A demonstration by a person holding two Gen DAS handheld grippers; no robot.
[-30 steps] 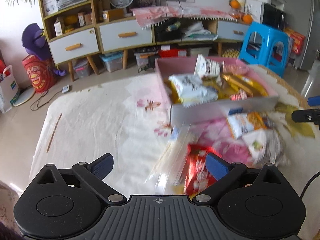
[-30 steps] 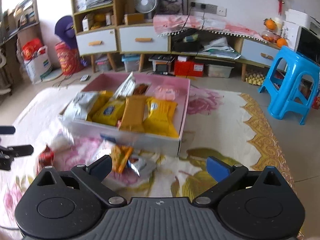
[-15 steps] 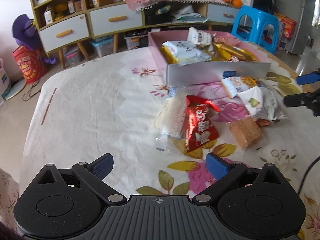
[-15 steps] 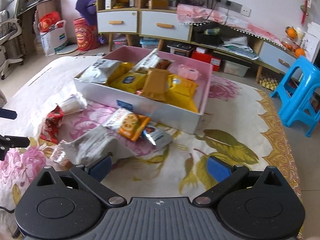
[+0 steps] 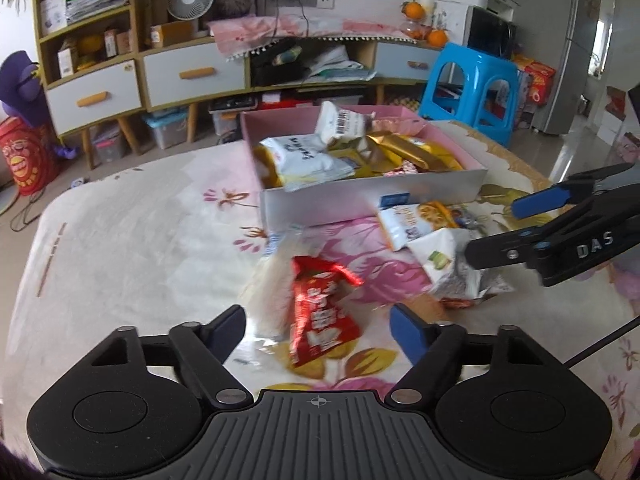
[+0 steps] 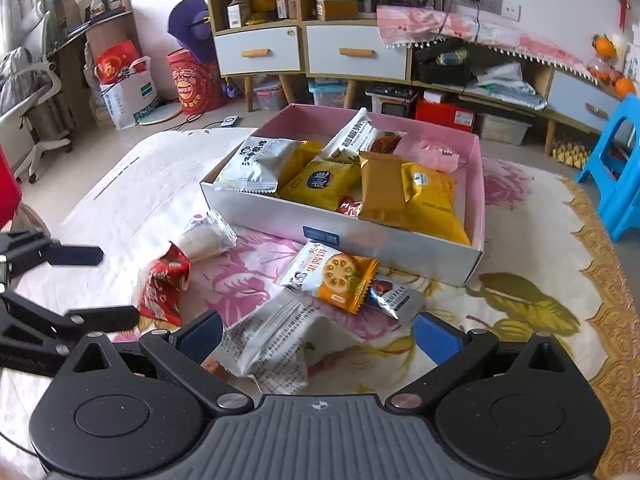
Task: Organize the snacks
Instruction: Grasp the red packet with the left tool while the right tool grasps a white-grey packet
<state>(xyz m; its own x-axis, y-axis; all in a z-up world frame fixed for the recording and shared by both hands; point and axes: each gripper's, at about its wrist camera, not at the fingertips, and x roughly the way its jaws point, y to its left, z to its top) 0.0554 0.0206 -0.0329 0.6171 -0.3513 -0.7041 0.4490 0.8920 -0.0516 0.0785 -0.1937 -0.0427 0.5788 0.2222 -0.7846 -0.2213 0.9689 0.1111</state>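
Note:
A red snack packet (image 5: 320, 316) and a white packet (image 5: 270, 288) lie on the floral cloth. My left gripper (image 5: 318, 332) straddles the red packet; its jaws are closing and the pads stand clear of it. From the right wrist view the left gripper (image 6: 118, 286) is at the red packet (image 6: 164, 288). My right gripper (image 6: 318, 338) is open over a grey-white packet (image 6: 276, 344); the right gripper (image 5: 492, 232) also shows at the right of the left wrist view. Behind stands the pink-lined box (image 6: 400, 248), with several packets in it. An orange lotus-root packet (image 6: 332, 276) lies in front of it.
A dark truffle packet (image 6: 394, 298) lies beside the orange one. A blue plastic stool (image 5: 472, 88) stands past the table's far right corner. A cabinet with drawers (image 6: 256, 50) lines the back wall. The table edge (image 6: 616, 320) runs down the right.
The left gripper's jaws have narrowed and it has moved in over the red packet. The right gripper has moved closer and lower over the grey-white packet, and looms larger in the left wrist view.

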